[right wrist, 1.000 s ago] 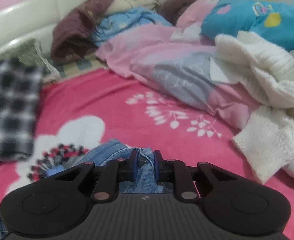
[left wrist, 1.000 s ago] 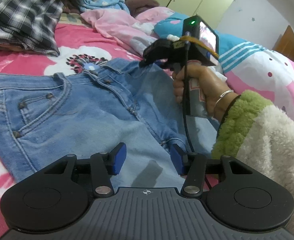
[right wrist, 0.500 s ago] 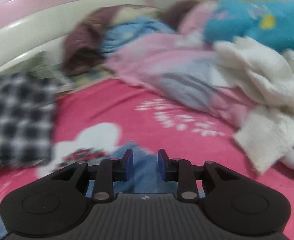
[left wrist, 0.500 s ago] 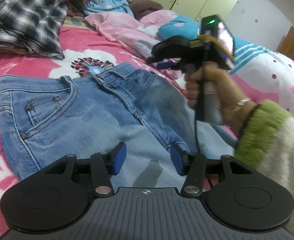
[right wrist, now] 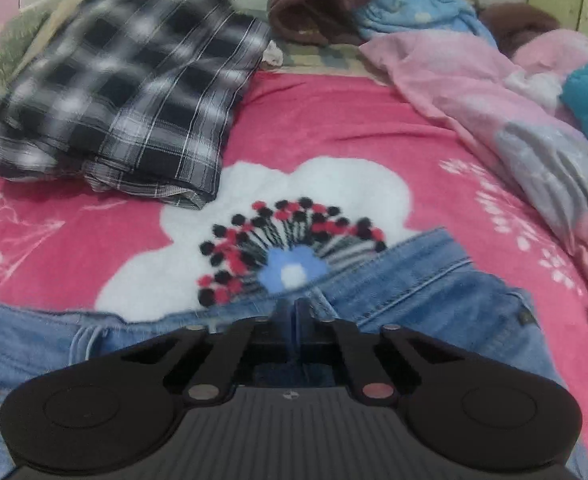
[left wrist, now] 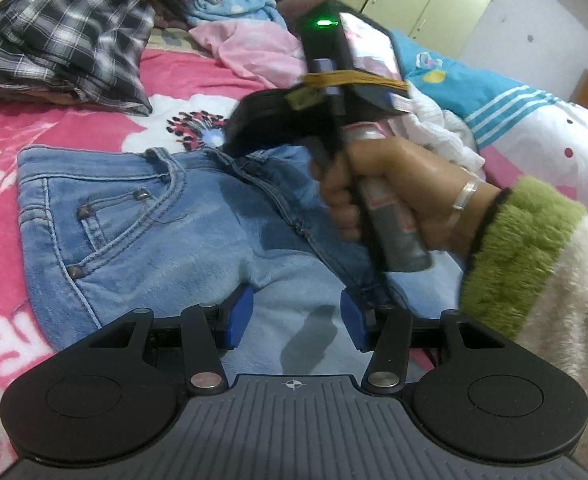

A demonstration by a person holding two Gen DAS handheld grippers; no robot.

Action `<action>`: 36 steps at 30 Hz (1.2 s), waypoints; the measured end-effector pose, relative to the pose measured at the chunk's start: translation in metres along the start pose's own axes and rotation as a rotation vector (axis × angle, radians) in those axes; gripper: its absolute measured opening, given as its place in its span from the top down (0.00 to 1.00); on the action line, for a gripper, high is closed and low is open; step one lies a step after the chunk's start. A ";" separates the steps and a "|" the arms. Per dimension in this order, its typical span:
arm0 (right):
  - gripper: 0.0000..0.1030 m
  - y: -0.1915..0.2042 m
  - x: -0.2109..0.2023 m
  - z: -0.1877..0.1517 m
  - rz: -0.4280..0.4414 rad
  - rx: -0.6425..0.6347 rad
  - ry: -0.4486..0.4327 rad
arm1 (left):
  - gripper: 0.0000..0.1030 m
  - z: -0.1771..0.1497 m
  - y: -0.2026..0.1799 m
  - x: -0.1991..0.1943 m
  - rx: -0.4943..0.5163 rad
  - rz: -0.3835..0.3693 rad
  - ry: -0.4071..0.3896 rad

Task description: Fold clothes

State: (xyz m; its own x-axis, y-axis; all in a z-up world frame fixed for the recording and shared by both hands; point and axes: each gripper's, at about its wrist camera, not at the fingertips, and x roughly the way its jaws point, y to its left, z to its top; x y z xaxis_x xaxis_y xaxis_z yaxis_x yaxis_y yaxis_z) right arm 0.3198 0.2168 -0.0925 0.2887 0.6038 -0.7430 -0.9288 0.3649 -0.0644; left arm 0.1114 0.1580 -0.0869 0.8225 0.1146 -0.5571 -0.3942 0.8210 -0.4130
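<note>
No words, brand names or numbers can be read anywhere. The only sign is a small crosshair mark, a circle crossed by two lines, printed at the top centre of the ribbed grey body of my left gripper and again on my right gripper. A green light glows on the black device strapped to my right gripper. The handle in my right hand carries a red and white label, too blurred to read
</note>
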 end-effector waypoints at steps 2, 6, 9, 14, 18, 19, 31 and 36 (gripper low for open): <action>0.99 0.001 0.003 0.001 0.003 0.023 -0.012 | 0.51 -0.001 0.000 0.001 0.008 0.002 0.002; 0.96 -0.018 -0.025 0.005 0.026 0.131 -0.046 | 0.50 0.000 0.002 0.001 0.007 -0.019 0.003; 0.88 -0.053 -0.092 -0.009 -0.035 0.244 -0.130 | 0.49 0.001 0.000 -0.002 0.017 -0.028 -0.002; 0.56 -0.109 -0.248 -0.082 -0.222 0.436 -0.263 | 0.41 -0.001 -0.012 -0.014 0.064 -0.010 -0.053; 0.54 -0.129 -0.355 -0.171 -0.395 0.565 -0.285 | 0.39 -0.005 -0.024 -0.024 0.110 -0.011 -0.085; 0.54 -0.130 -0.374 -0.197 -0.426 0.613 -0.278 | 0.39 -0.007 -0.027 -0.026 0.119 -0.017 -0.082; 0.54 -0.034 -0.516 -0.419 -0.466 1.007 -0.289 | 0.38 -0.041 -0.089 -0.104 0.302 -0.183 0.046; 0.54 0.013 -0.565 -0.427 -0.471 1.052 -0.360 | 0.38 -0.048 -0.110 -0.171 0.334 -0.245 0.015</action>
State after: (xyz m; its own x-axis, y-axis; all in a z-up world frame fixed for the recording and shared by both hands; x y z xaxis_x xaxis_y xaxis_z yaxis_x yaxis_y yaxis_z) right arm 0.0455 -0.4223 0.0417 0.7520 0.3578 -0.5535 -0.1199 0.9001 0.4189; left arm -0.0054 0.0208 0.0193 0.8686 -0.1128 -0.4824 -0.0308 0.9596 -0.2798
